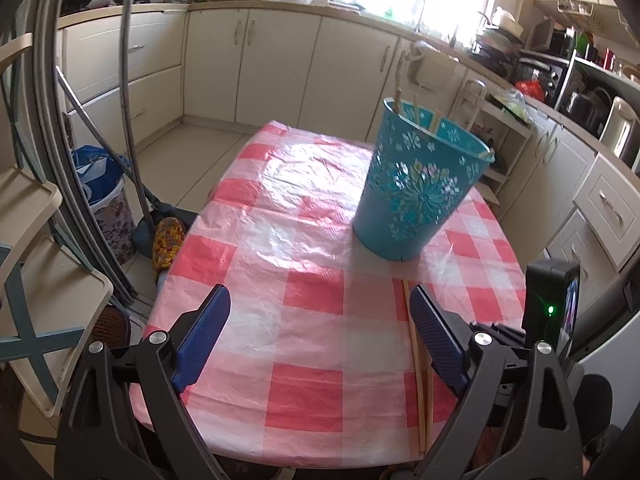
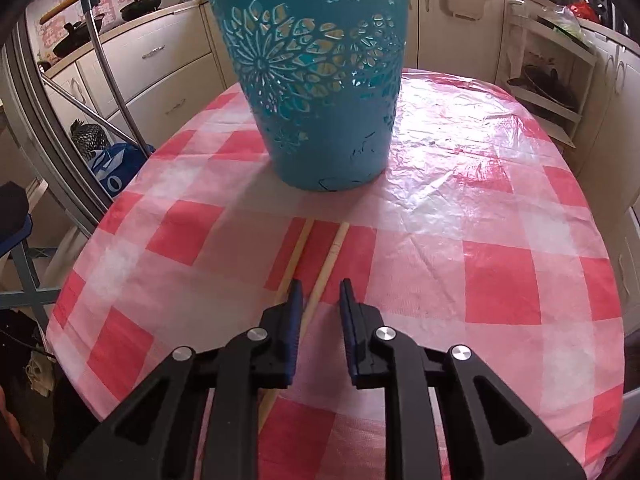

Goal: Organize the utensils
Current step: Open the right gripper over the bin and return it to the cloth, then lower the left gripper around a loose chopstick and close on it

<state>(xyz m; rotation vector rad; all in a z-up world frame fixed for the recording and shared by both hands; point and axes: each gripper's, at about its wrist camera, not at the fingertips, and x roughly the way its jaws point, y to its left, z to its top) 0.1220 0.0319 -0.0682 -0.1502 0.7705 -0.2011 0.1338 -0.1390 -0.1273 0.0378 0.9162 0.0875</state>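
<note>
- We see the teal bucket [image 2: 320, 80] upright on the checked tablecloth [image 2: 500, 264], straight ahead of the right gripper [image 2: 320, 294]. Several chopsticks [image 1: 416, 110] already stand in it, so that part looks done.
- Two chopsticks [image 2: 334, 248] still lie flat on the cloth, pointing at the bucket.
- Right gripper: jaws narrow, not clenched on anything. One stick runs between the tips, the other just left of the left tip.
- Left gripper [image 1: 320, 312]: jaws wide, empty; the loose sticks lie beside its right finger.
- Left to do, we judge: pinch each stick, drop both in.
</note>
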